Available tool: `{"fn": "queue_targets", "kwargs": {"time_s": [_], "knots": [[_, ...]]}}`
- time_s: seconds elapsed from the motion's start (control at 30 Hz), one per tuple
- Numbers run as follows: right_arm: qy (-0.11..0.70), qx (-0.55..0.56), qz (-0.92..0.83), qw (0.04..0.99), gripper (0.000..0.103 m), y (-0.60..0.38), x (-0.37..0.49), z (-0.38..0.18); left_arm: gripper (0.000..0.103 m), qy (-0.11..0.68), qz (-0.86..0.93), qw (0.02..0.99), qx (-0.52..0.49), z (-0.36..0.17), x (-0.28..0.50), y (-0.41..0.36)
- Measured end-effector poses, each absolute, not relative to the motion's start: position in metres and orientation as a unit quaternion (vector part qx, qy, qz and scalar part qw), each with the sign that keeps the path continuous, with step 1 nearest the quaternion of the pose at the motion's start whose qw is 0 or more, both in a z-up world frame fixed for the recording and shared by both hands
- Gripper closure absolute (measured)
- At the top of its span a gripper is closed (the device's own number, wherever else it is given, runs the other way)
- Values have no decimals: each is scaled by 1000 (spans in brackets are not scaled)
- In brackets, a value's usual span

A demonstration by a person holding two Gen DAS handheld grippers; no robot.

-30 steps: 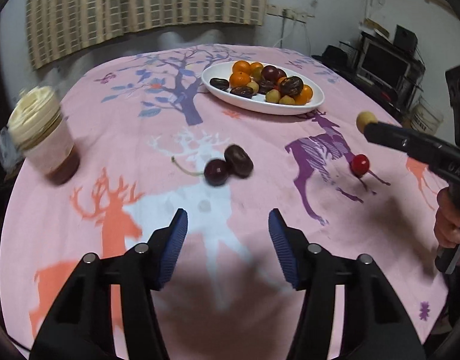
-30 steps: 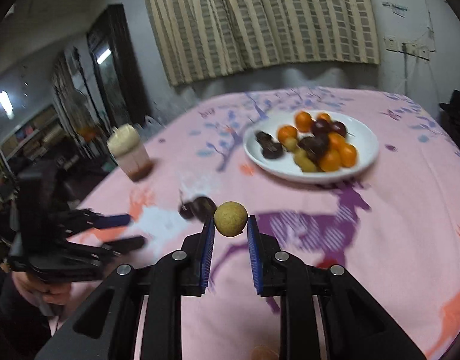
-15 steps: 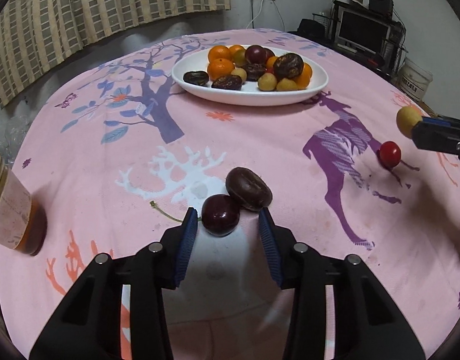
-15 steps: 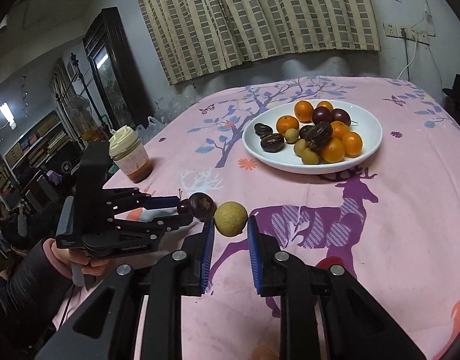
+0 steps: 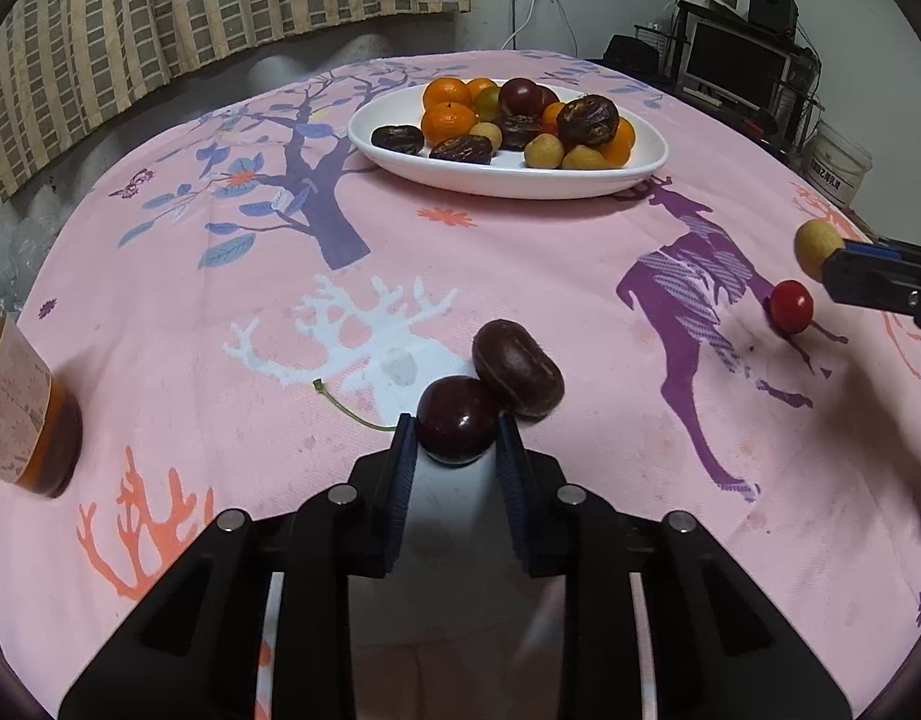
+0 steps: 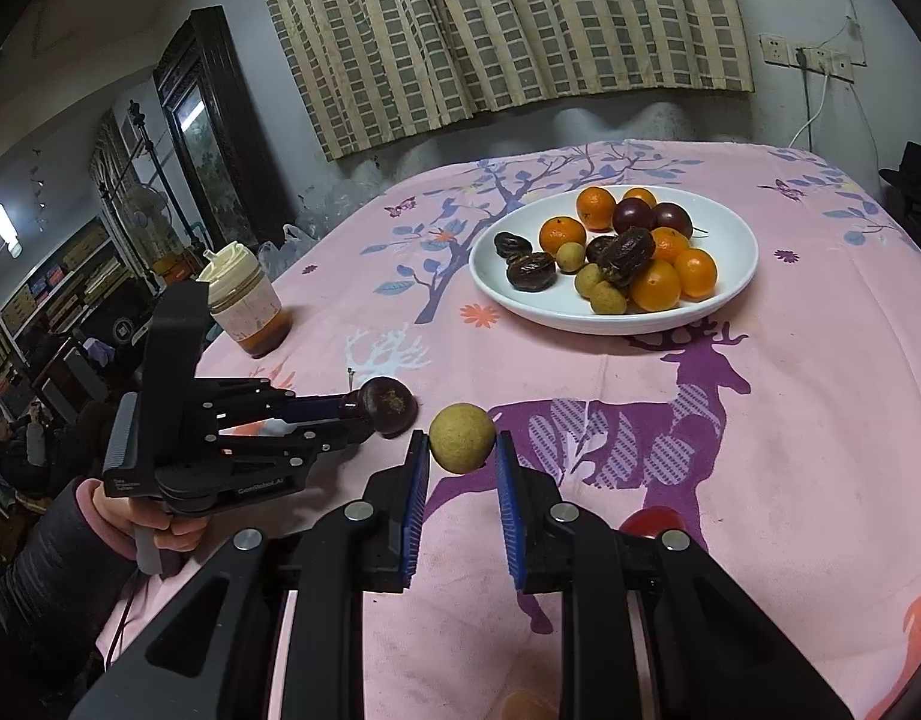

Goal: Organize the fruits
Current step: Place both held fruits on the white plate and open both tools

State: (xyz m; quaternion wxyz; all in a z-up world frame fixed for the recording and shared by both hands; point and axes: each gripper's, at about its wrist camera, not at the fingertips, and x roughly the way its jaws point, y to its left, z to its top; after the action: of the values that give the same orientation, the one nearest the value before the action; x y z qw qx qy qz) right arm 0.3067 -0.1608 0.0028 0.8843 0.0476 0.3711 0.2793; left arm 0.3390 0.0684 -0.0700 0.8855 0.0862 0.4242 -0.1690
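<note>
The left gripper (image 5: pixel 457 438) has just closed its jaws onto a dark cherry (image 5: pixel 457 427) lying on the pink tablecloth (image 5: pixel 520 276), its green stem trailing left and a brown date (image 5: pixel 516 377) touching it behind; the right gripper (image 6: pixel 461 450) hangs above the cloth, clamped on a small yellowish longan (image 6: pixel 462 437); a red cherry tomato (image 5: pixel 791 306) sits just beside it; the white plate (image 6: pixel 730 294) of fruit stands farther back.

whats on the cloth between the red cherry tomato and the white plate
Nothing: in the left wrist view, only bare pink cloth with the purple deer print lies between the cherry tomato and the white plate.
</note>
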Motion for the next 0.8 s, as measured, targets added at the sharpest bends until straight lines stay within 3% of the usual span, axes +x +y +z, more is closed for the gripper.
{"fn": "queue_targets", "kwargs": {"time_s": [0.5, 0.8], "knots": [[358, 42, 326, 874, 81, -146, 287, 10, 76, 361, -207, 908, 46, -11, 258, 57], [302, 82, 267, 912, 81, -182, 328, 50, 76, 320, -233, 918, 39, 57, 321, 23]]}}
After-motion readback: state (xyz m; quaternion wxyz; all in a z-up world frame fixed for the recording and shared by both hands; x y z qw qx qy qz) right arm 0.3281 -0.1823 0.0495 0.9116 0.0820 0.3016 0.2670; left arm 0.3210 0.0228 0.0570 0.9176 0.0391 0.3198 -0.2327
